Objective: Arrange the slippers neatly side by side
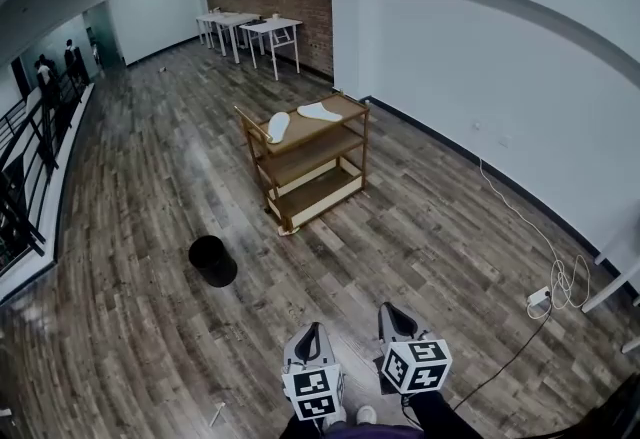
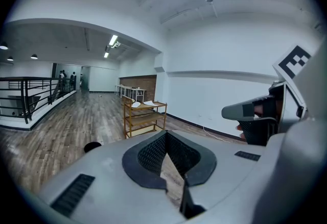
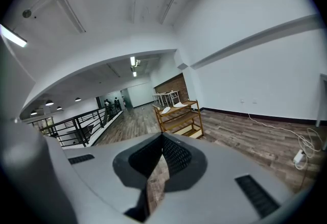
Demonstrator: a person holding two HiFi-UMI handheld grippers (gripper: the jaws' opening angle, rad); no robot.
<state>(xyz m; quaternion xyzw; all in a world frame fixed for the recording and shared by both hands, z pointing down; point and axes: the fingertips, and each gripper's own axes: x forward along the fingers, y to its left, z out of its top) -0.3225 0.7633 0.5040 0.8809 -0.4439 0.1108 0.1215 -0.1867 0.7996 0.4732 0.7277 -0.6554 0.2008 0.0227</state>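
Note:
Two white slippers lie apart on the top of a wooden three-tier shelf (image 1: 345,107), far ahead of me. The left slipper (image 1: 278,126) is angled; the right slipper (image 1: 319,111) points away toward the shelf's back. They also appear small as the left slipper (image 2: 135,104) and right slipper (image 2: 149,102), and again as the pair (image 3: 172,106). My left gripper (image 1: 310,330) and right gripper (image 1: 392,310) hang low near my feet, both shut with nothing in them. Their closed tips show as the left gripper (image 2: 164,134) and the right gripper (image 3: 163,136).
A black round bin (image 1: 212,260) stands on the wood floor left of the shelf. A white cable and power strip (image 1: 545,295) lie by the right wall. White tables (image 1: 250,27) stand at the back; a black railing (image 1: 25,157) runs along the left.

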